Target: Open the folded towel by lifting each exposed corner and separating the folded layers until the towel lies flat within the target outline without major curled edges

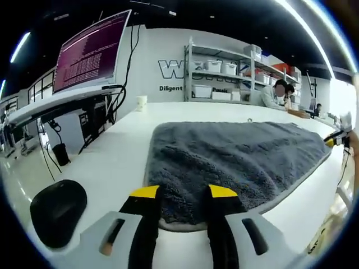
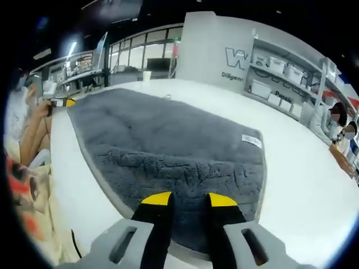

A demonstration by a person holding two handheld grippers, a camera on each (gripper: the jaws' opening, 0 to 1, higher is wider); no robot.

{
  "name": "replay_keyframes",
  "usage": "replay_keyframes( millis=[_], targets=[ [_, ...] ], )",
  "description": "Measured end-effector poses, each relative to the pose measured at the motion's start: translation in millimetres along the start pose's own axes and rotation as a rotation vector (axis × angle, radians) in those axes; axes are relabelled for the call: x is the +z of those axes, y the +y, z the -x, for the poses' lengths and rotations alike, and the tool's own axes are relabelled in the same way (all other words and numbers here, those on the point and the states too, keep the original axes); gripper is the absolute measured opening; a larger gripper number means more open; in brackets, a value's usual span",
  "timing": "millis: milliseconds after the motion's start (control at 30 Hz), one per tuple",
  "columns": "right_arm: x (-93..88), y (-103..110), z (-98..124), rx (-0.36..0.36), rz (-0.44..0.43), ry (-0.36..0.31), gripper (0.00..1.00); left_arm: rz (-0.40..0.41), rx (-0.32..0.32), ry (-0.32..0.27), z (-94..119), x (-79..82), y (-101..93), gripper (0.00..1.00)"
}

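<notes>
Left gripper view: the left gripper [image 1: 183,192] sat at the near edge of the grey towel [image 1: 241,157], jaws apart, apparently holding nothing; towel spread on the white table [image 1: 112,162].
Right gripper view: the right gripper [image 2: 188,198] rested over the opposite edge, jaws parted, grip hard to confirm.
Risk: a careless pull could drag the towel or curl its border.
Nearby: a black mouse [image 1: 58,212].

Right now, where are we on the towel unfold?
Mostly done: the grey towel lies spread open on the white table, with no folded layers showing and its label facing up. In hand: the left gripper and right gripper each sit at a near edge with jaws apart, nothing clamped. Left: flatten any curl; no target outline is visible, so I cannot confirm placement.
</notes>
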State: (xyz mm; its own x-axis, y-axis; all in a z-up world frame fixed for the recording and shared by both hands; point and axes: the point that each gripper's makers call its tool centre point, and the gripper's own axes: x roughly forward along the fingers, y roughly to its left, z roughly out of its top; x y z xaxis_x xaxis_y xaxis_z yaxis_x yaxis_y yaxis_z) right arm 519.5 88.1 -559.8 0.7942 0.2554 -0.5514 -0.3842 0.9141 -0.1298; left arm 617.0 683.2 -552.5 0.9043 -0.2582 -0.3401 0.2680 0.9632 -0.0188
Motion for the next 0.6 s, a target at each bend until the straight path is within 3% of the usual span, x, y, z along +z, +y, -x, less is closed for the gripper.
replay_keyframes(
  millis=[267, 600],
  targets=[
    [-1.3, 3.4, -0.8, 0.032, -0.037, -0.005, 0.07, -0.03, 0.012, -0.003, -0.4, -0.4, 2.2, 0.24],
    [-2.9, 6.5, 1.0, 0.045, -0.056, -0.007, 0.05, -0.086, 0.005, 0.015, -0.6, -0.4, -5.6, 0.12]
  ],
)
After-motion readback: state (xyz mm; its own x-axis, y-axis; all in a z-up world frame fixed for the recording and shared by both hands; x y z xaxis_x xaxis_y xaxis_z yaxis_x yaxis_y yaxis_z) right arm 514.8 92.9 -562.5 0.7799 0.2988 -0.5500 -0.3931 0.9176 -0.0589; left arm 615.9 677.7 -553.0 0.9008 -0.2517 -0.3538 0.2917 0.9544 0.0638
